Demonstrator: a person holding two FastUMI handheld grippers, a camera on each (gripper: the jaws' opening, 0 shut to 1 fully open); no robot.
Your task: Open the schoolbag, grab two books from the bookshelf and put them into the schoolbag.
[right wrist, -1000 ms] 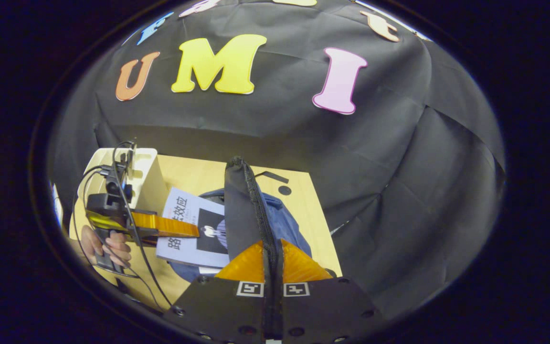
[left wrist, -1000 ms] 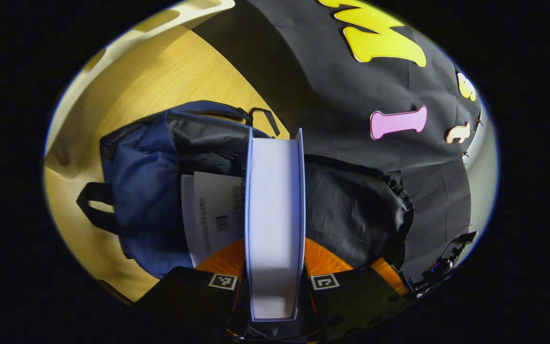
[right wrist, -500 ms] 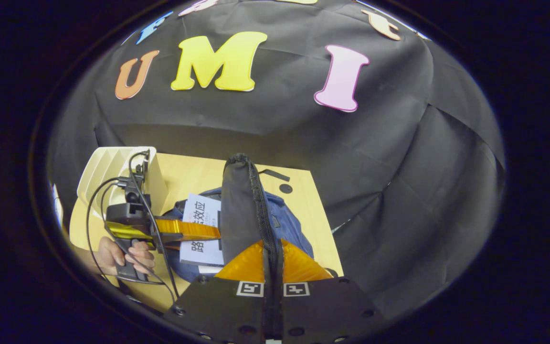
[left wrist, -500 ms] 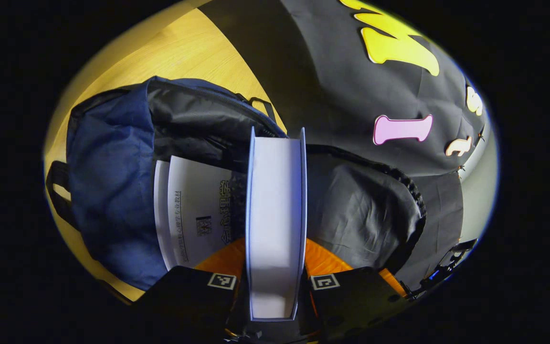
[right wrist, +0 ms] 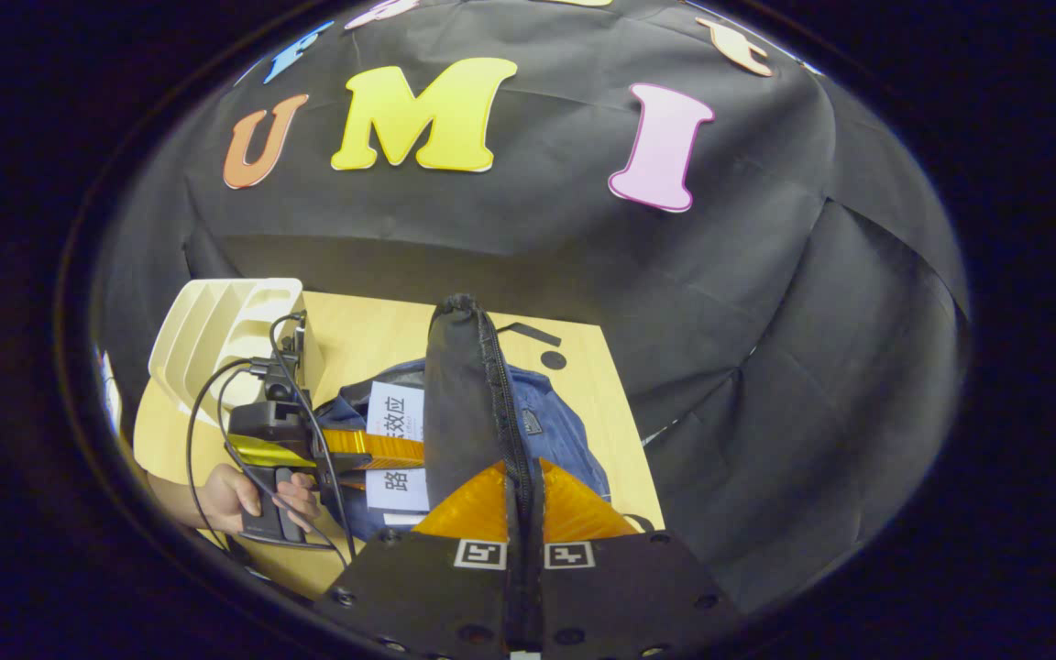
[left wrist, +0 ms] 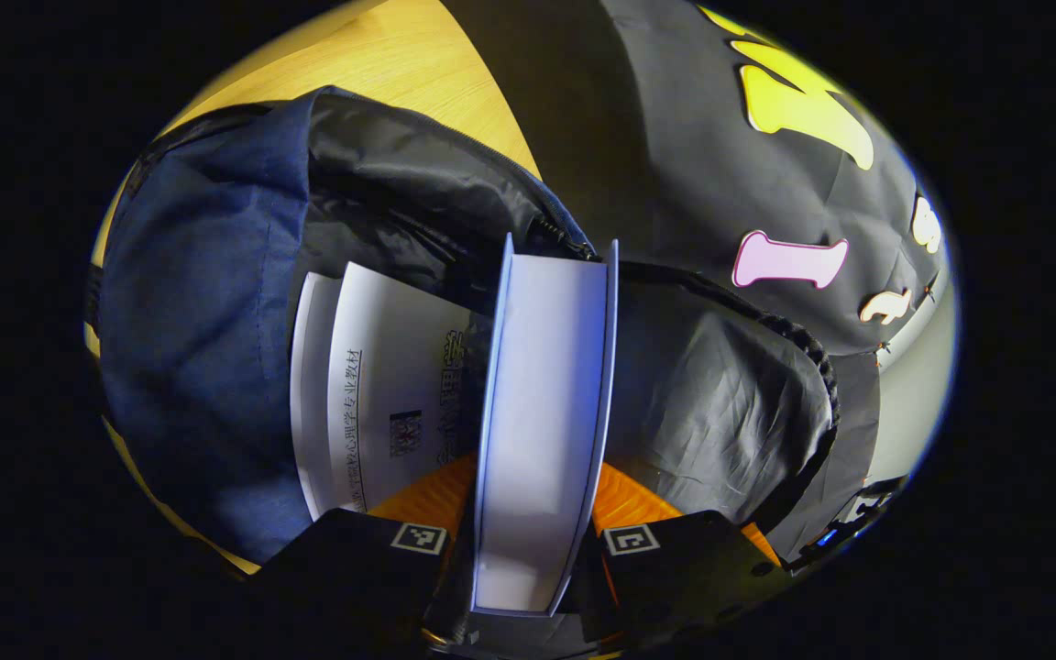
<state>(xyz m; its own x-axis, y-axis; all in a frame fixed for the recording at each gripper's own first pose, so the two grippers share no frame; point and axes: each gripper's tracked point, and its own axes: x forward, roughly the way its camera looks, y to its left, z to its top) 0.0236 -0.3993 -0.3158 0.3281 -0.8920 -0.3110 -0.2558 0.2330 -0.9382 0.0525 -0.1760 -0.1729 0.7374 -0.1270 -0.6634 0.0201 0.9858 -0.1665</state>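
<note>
**Second book entering the schoolbag: snag and slip hazards**

The blue schoolbag [left wrist: 207,302] lies on the wooden bench [right wrist: 381,335] and serves as the landmark here. The left hand-held gripper [left wrist: 533,513] is clamped on a thick book [left wrist: 542,403], one finger on each cover, with the page edge facing the camera. The far end of the book sits at the mouth of the schoolbag, just beside the zipper line. Another book [left wrist: 372,385] already rests part-way inside the schoolbag, next to the held one.

The right hand-held gripper [right wrist: 523,513] is closed on the bag flap [right wrist: 464,403], holding it raised above the schoolbag so the mouth stays wide. In the right gripper view, the left hand-held gripper and the hand [right wrist: 244,495] carrying it appear beside the schoolbag. The pale bookshelf [right wrist: 225,330] stands behind the schoolbag, toward the booth wall.

Likely faults from this state:
- The far corner of the held book may catch on the zipper teeth or dark lining, dragging the schoolbag along the bench.
- It may ride onto the stowed book and jam.
- If the flap slips free, the mouth would fall shut on the book.
- An early release could leave the book protruding.
</note>
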